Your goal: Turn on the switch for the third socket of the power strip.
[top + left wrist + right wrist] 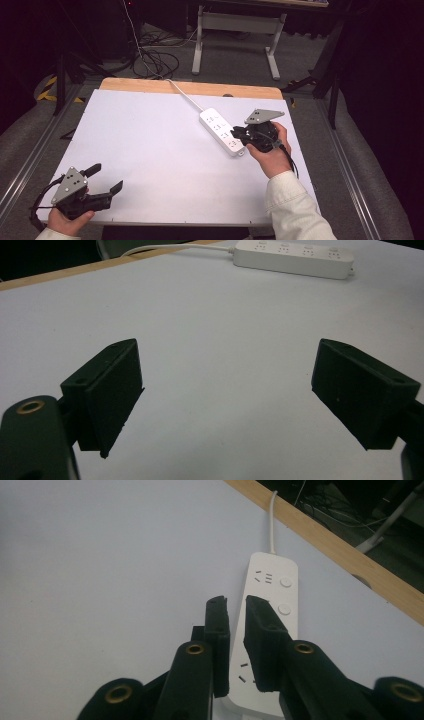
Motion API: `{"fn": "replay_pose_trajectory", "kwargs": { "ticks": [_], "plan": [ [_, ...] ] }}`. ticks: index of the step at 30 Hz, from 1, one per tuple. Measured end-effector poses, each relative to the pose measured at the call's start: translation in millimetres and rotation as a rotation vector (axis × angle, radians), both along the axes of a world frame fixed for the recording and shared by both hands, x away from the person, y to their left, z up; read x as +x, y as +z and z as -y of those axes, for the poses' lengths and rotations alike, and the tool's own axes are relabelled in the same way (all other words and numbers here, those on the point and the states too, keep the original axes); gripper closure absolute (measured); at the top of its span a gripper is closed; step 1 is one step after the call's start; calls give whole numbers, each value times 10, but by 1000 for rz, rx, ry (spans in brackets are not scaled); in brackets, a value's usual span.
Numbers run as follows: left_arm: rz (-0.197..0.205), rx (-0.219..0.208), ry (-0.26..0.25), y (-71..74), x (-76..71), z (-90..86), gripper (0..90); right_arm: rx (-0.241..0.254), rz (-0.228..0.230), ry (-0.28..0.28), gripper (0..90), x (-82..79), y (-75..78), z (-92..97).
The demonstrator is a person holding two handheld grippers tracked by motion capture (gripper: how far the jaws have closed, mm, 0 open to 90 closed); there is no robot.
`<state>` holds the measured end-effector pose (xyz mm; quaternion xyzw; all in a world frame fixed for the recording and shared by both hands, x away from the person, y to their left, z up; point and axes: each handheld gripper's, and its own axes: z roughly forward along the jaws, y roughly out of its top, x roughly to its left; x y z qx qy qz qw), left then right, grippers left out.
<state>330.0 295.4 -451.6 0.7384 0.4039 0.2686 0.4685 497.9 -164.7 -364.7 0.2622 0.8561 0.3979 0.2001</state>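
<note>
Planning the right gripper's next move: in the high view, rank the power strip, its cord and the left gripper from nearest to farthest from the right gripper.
1. Power strip: directly under the right gripper, at its near end.
2. Cord: runs off the strip's far end to the table's back edge.
3. Left gripper: near-left corner of the table.

Honestly can't read any text or brand anywhere, not even on the white power strip [270, 625].

A white table [150, 150] with a wooden far edge; tangled cables [155, 62] on the floor beyond.
</note>
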Motion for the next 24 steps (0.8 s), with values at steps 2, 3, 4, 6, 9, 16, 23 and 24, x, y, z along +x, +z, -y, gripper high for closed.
{"fn": "replay_pose_trajectory", "kwargs": {
  "ticks": [2, 3, 4, 6, 9, 16, 23, 24],
  "plan": [
    [4, 8, -1, 4, 2, -10, 133, -1, -12, -15, 865, 62, -12, -9],
    [4, 8, 0, 4, 3, -11, 133, -2, -19, -22, 882, 96, -17, -11],
    [0, 3, 1, 2, 2, -8, 133, 1, -23, -30, 898, 129, -22, -10],
    [2, 7, 0, 4, 3, -12, 133, 11, -29, -46, 900, 193, -35, -2],
    [4, 8, 3, 4, 3, -14, 133, 16, -43, -71, 900, 288, -72, 6],
    [2, 7, 3, 3, 4, -10, 133, 8, -53, -116, 900, 470, -186, 5],
    [3, 7, 7, 0, 8, -10, 135, 4, -73, -140, 900, 623, -310, -21],
    [3, 8, 9, -1, 8, -10, 135, 1, -77, -146, 900, 642, -328, -25]
  ]
}}
